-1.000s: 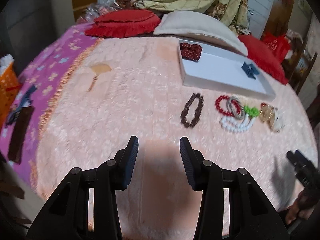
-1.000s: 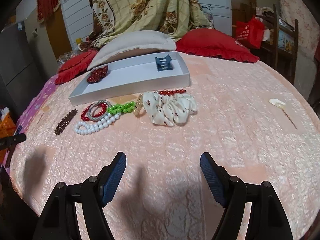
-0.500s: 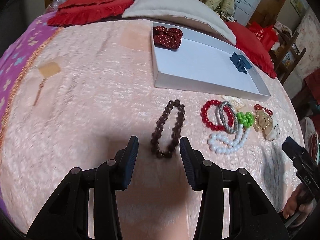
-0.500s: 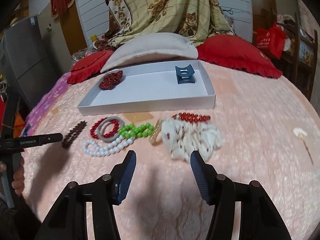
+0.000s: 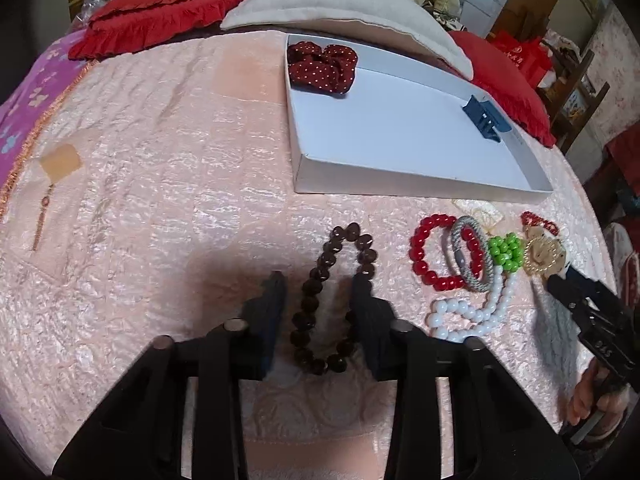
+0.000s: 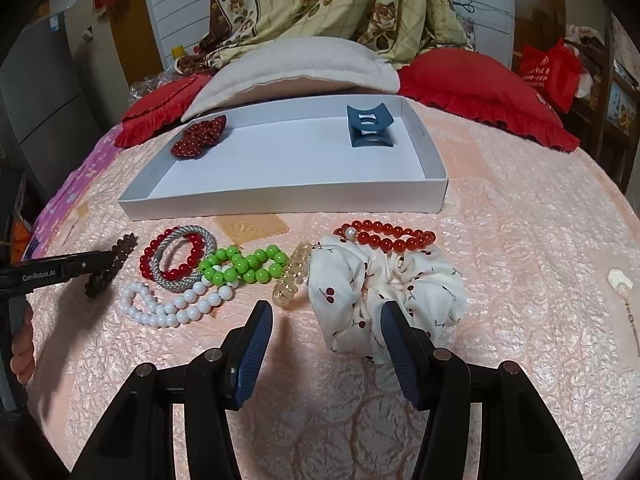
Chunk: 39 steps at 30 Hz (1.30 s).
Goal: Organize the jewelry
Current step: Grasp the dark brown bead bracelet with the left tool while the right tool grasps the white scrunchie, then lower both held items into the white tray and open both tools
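My left gripper (image 5: 318,280) points down at the pink bedspread, and a brown bead bracelet (image 5: 332,300) lies between its closing jaws. A gap shows on the bracelet's left side. My right gripper (image 6: 325,308) is closing just in front of a white cherry-print scrunchie (image 6: 380,280); its right finger overlaps the cloth. Between the two lie a red bead bracelet (image 6: 172,256), a grey cord ring (image 6: 182,280), green beads (image 6: 244,266), white beads (image 6: 168,312) and a clear coil tie (image 6: 292,276). The white tray (image 6: 280,200) behind holds a dark red scrunchie (image 6: 200,136) and a blue claw clip (image 6: 370,128).
A second red bead bracelet (image 6: 388,236) lies behind the cherry scrunchie. One hairpin (image 5: 44,208) rests far left on the bedspread, another (image 6: 624,292) far right. A cream pillow (image 6: 296,64) and red cushions (image 6: 480,84) sit behind the tray.
My left gripper has moved forward and down until the brown bracelet lies between its fingers. My right gripper has moved up to the cherry scrunchie and its jaws have narrowed.
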Available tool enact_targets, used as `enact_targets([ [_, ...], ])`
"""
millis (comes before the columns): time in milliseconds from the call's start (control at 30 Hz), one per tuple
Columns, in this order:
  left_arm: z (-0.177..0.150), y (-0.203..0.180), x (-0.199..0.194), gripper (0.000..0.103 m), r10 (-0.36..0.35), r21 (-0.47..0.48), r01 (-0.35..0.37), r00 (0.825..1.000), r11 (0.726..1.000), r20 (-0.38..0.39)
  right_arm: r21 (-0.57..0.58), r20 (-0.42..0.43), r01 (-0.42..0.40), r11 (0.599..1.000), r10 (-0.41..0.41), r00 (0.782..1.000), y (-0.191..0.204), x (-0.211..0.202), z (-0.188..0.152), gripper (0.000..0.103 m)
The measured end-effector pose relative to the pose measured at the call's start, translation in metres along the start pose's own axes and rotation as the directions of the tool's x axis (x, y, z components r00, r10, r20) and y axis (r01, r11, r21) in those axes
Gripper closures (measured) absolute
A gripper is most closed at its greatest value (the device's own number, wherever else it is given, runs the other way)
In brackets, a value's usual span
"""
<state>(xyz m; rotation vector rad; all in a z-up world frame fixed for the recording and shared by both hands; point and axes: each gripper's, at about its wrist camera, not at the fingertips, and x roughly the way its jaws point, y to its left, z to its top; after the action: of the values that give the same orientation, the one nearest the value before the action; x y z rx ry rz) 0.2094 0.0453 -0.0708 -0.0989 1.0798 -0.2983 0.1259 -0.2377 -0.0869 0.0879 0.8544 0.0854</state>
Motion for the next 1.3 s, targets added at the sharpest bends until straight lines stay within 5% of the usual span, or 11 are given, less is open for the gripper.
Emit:
enact_targets([
  [100,0.0,0.003,0.001,0.094,-0.012,-0.024,0.012,1.0,1.0,-0.018,0.032,-0.025,-0.023,0.999,0.023,0.999,-0.006,0.003,-0.001,0.09],
  [200,-0.002,-0.002,-0.006,0.094,-0.01,-0.016,0.009,1.0,1.0,-0.018,0.07,-0.018,-0.049,0.996,0.051,0.999,-0.013,-0.003,0.0,0.096],
  [533,-0.009,-0.032,-0.088,0.094,-0.039,0.057,0.033,0.994,0.998,0.105,0.13,0.074,-0.116,0.985,0.107,0.991,-0.021,-0.062,0.005,0.097],
  [867,-0.01,-0.055,-0.158,0.094,-0.095,0.104,0.077,0.978,0.992,0.184,0.063,0.166,-0.137,0.989,0.125,0.978,-0.002,-0.12,0.015,0.097],
  [1167,0.024,-0.071,-0.15,0.094,-0.044,0.163,0.015,0.983,0.987,0.178,-0.003,0.165,-0.13,0.991,0.129,0.978,0.01,-0.116,0.06,0.097],
  [1300,0.032,-0.068,-0.135,0.094,-0.051,0.148,0.026,0.985,0.989,0.166,-0.074,0.048,-0.188,0.979,0.191,0.98,0.013,-0.099,0.054,0.096],
])
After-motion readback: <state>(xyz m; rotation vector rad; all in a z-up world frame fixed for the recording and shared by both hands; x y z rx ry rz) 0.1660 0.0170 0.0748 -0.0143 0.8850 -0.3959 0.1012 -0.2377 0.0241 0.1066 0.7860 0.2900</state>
